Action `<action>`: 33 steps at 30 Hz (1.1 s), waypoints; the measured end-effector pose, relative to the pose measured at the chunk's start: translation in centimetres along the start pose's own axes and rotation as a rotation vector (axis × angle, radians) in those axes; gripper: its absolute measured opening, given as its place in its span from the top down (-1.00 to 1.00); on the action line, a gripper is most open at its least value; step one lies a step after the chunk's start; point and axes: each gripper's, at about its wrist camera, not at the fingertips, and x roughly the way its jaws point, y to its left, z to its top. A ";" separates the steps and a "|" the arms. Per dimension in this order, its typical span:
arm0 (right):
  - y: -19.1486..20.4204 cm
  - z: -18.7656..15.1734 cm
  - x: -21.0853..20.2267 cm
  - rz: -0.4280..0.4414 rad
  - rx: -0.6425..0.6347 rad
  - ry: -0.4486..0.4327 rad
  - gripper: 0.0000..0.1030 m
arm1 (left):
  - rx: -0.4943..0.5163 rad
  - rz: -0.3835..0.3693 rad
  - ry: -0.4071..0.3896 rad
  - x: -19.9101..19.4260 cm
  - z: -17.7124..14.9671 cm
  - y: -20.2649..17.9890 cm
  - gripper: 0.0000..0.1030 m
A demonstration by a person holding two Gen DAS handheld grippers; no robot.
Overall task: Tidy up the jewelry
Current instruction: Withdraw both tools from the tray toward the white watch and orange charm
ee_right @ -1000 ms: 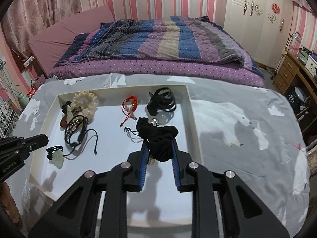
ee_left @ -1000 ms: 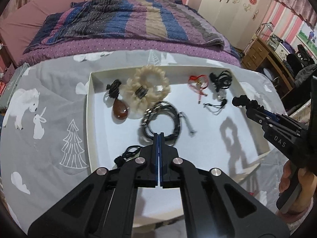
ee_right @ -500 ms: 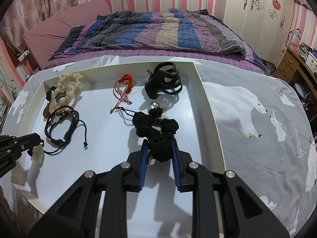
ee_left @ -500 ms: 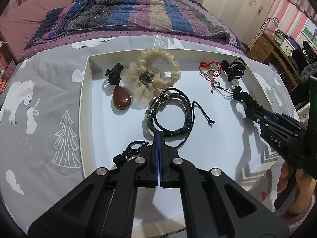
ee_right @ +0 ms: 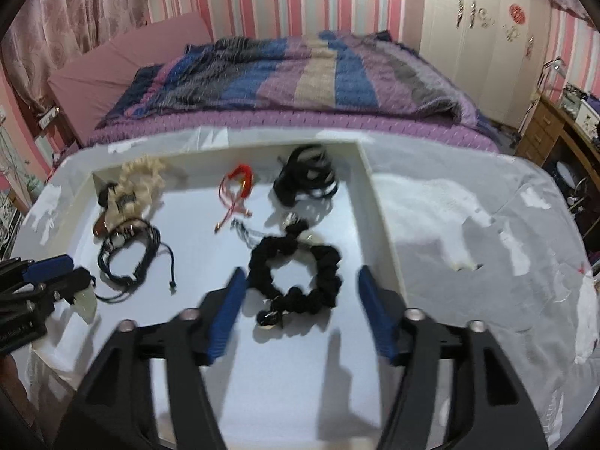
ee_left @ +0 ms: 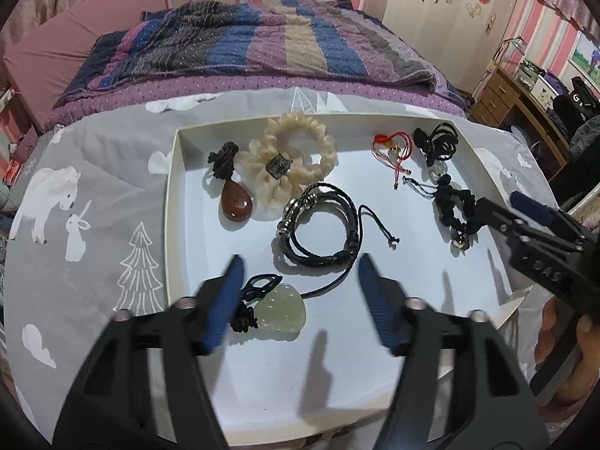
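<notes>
A white tray [ee_left: 170,202] on the bed holds the jewelry. My left gripper [ee_left: 298,264] is open; a pale green jade pendant [ee_left: 282,309] on black cord lies between its fingers. Past it lie a black leather bracelet [ee_left: 318,225], a brown pendant [ee_left: 235,200], a cream scrunchie [ee_left: 296,159], a red cord bracelet [ee_left: 393,146] and black hair ties [ee_left: 437,142]. My right gripper [ee_right: 298,275] is open; a black scrunchie [ee_right: 296,275] with a small charm lies flat in the tray [ee_right: 378,202] between its fingers. It also shows in the left wrist view [ee_left: 455,210].
The tray sits on a grey sheet printed with white animals [ee_left: 75,217]. A striped quilt [ee_left: 240,41] covers the bed behind. A white wardrobe [ee_left: 442,7] and a wooden desk [ee_left: 513,97] stand at the right.
Both grippers have opened. The left let go of the jade pendant's cord; the right let go of the black scrunchie, which now lies spread in the tray.
</notes>
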 end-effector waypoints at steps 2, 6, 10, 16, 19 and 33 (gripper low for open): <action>-0.3 0.3 -0.5 0.012 0.016 -0.017 -0.59 | -0.001 -0.005 -0.004 -0.1 0.0 0.1 -0.41; -1.3 0.7 -1.0 -0.012 0.053 -0.034 -0.77 | 0.003 0.005 0.003 0.0 0.1 0.2 -0.75; -2.6 0.9 -0.9 -0.044 0.088 -0.022 -0.82 | -0.003 0.027 0.007 -0.6 0.0 0.5 -0.86; -4.3 1.0 -1.9 -0.099 0.128 -0.008 -0.88 | -0.008 0.078 0.007 -2.6 -0.3 1.1 -0.94; -4.2 0.5 -3.3 -0.133 0.105 -0.010 -0.88 | -0.010 0.104 0.021 -4.0 -1.1 1.4 -0.94; -2.0 -6.1 -10.4 -0.181 -0.044 0.033 -0.92 | -0.038 0.107 0.087 -9.8 -8.4 0.8 -0.94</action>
